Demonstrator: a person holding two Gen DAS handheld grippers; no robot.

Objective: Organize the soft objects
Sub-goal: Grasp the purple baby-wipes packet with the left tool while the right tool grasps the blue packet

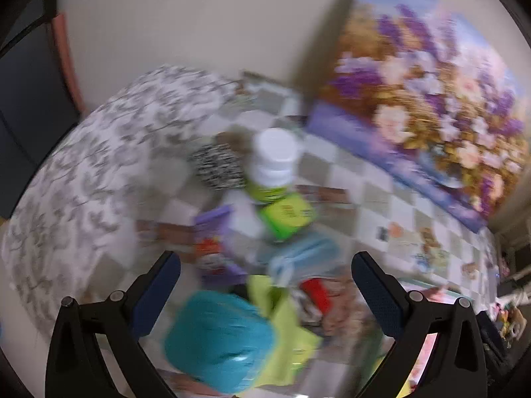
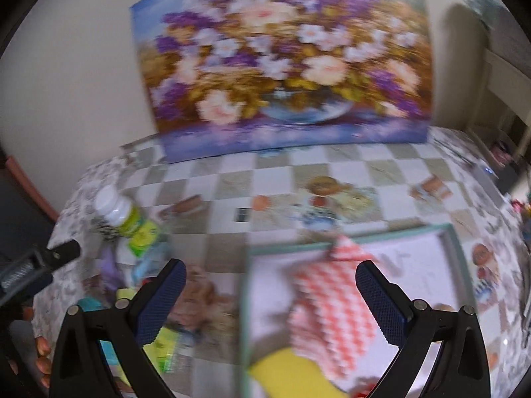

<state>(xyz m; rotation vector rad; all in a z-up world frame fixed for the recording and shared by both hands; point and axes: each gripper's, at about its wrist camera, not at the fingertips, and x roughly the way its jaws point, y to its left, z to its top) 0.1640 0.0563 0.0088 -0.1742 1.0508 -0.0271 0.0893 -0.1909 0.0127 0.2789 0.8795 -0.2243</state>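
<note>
Both views are blurred by motion. My left gripper (image 1: 265, 265) is open and empty above a heap of items: a teal soft object (image 1: 219, 335), a yellow-green cloth (image 1: 285, 338), a purple packet (image 1: 215, 245) and a light blue pouch (image 1: 302, 258). My right gripper (image 2: 270, 275) is open and empty over a shallow tray (image 2: 451, 242) with a teal rim. In the tray lie a red-and-white checked cloth (image 2: 332, 305) and a yellow cloth (image 2: 292, 374).
A white-capped bottle (image 1: 273, 162) (image 2: 116, 212) and a green box (image 1: 287, 215) stand on the checkered tablecloth (image 2: 232, 182). A black-and-white patterned object (image 1: 217, 165) lies beside the bottle. A flower painting (image 2: 282, 66) leans on the wall. The left gripper's body (image 2: 39, 265) shows at left.
</note>
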